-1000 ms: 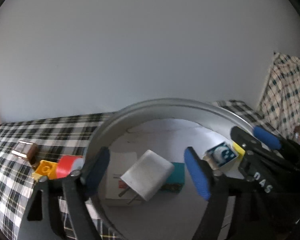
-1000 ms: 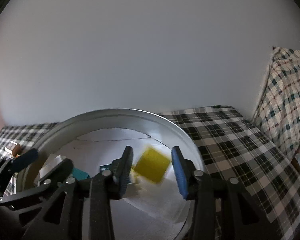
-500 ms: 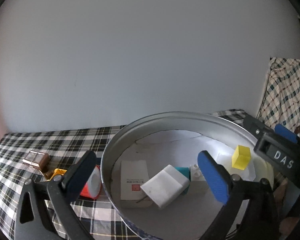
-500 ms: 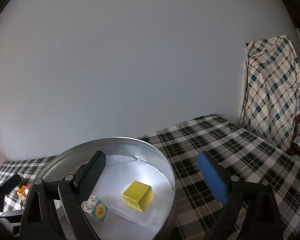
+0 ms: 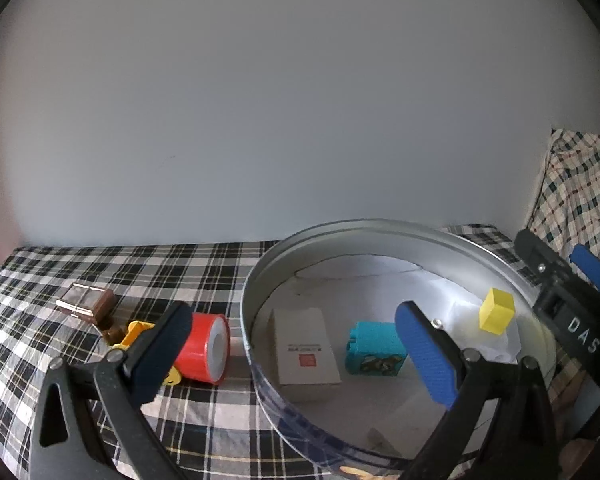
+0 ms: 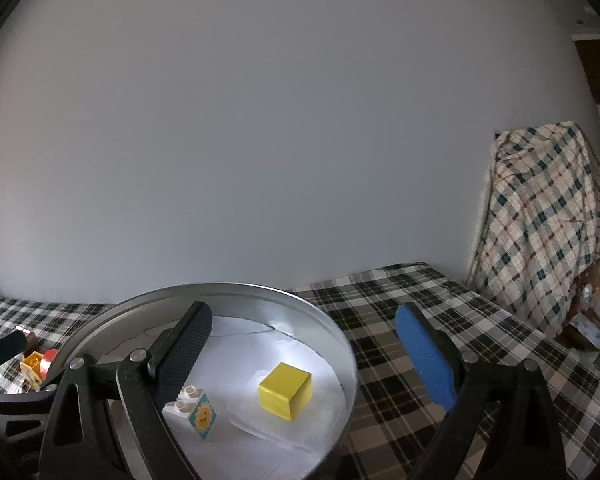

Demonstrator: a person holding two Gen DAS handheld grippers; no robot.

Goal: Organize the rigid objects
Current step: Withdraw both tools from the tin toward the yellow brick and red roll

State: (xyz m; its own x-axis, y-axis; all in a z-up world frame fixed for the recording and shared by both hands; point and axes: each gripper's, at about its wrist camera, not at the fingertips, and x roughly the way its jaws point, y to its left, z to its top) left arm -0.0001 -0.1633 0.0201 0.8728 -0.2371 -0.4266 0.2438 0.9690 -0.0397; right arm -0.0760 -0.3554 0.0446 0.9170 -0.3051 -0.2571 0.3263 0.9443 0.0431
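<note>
Both sets of jaws stood wide with nothing between them: the left gripper (image 5: 296, 356) over the near rim of the round metal tin (image 5: 260, 280), the right gripper (image 6: 306, 360) above its far side. Inside the tin lay a yellow cube (image 6: 286, 391), a white brick with a sun picture (image 6: 196, 408), a teal brick (image 5: 374, 348) and a white box (image 5: 304, 350). Outside, on the checked cloth (image 5: 100, 264), a red tape roll (image 5: 206, 348) touched the tin's wall, near a brown case (image 5: 86, 304).
</note>
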